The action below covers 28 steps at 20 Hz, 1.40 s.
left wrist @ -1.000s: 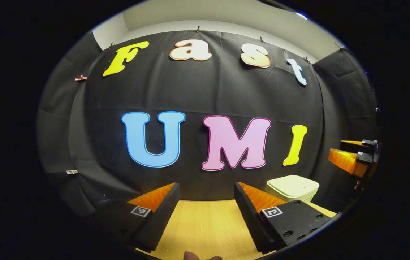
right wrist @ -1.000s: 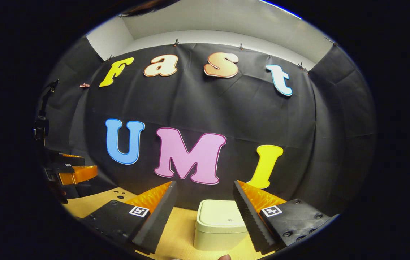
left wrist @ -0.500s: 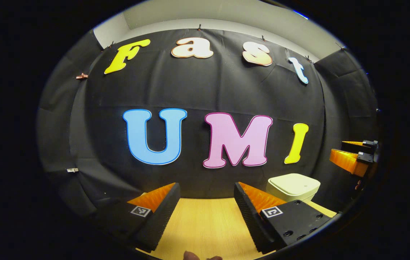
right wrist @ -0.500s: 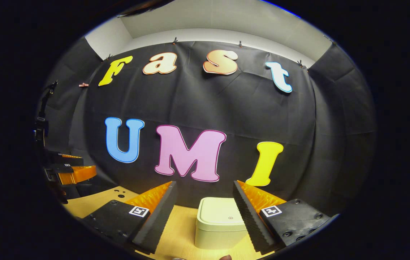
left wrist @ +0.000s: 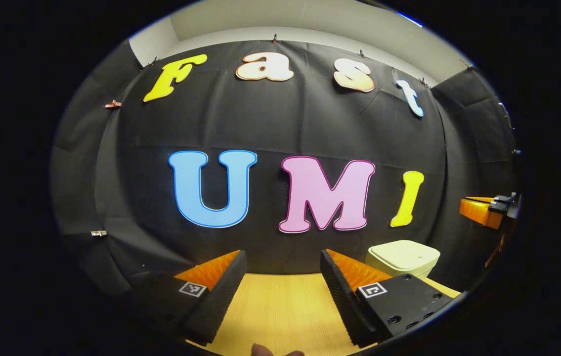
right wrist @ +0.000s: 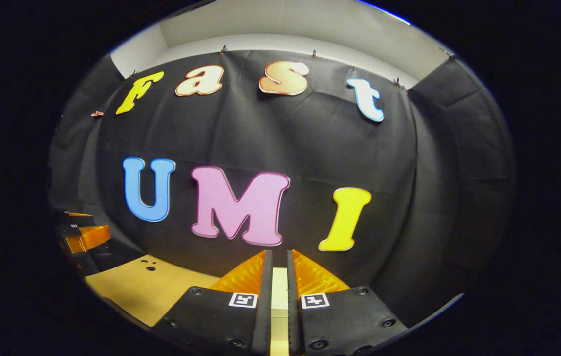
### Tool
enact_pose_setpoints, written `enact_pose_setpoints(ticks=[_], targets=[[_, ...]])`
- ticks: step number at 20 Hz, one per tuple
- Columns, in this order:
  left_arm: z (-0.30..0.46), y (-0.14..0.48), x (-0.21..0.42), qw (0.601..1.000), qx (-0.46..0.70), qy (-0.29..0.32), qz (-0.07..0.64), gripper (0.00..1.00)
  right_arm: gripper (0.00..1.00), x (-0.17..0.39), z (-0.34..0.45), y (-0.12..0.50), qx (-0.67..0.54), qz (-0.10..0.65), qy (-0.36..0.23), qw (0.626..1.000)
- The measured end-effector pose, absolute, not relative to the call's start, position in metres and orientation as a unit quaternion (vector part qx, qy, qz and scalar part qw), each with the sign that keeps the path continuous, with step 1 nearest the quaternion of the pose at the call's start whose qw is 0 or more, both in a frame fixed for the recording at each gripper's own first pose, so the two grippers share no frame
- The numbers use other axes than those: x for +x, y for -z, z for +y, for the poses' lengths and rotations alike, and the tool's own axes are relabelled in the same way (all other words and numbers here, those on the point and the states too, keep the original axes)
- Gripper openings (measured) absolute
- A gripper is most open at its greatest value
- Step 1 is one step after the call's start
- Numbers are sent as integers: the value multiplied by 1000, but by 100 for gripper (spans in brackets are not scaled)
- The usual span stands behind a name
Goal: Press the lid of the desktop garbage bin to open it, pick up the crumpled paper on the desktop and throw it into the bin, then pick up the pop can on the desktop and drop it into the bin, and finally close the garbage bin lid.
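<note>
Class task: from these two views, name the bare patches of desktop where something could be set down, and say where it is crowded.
Bare wooden desktop lies ahead of the left hand-held gripper, bordered by black cloth wall; another patch sits left of the right hand-held gripper. Crowded around the cream plastic garbage bin.

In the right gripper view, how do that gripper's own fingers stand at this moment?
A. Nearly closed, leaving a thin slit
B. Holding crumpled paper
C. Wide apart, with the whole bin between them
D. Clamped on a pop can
A: the right gripper has its fingers drawn almost together, with just a narrow strip of the pale garbage bin visible through the gap.
</note>
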<state>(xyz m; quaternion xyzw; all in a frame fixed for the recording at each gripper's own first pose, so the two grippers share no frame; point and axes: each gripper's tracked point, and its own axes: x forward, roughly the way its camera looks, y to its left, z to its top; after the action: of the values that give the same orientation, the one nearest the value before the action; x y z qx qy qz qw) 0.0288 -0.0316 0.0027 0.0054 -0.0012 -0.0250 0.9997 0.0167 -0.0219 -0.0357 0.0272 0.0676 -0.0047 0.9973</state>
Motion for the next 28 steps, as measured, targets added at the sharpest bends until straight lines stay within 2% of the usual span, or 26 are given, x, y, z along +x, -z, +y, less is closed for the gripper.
enact_pose_setpoints(ticks=[1, 3, 4, 9, 15, 28], targets=[[-32, -4, 28, 1000, 8, 26, -2, 95, 18, 14, -16, 47, 30, 95, -14, 995], [-33, -3, 27, 1000, 9, 28, -2, 96, 6, 15, -22, 72, 37, 163, -41, 985], [-34, -2, 26, 1000, 8, 30, -1, 96, 5, 16, -29, 84, 48, 188, -38, 980], [-34, -1, 21, 1000, 12, 28, 0, 95, 5, 43, -67, 94, 57, 209, -6, 976], [-32, 0, 17, 1000, 13, 25, 1, 95, 5, 73, -80, 132, 55, 275, -21, 960], [-26, 6, 11, 1000, 10, 14, 7, 96, 5, 110, -86, 196, 38, 347, -26, 937]])
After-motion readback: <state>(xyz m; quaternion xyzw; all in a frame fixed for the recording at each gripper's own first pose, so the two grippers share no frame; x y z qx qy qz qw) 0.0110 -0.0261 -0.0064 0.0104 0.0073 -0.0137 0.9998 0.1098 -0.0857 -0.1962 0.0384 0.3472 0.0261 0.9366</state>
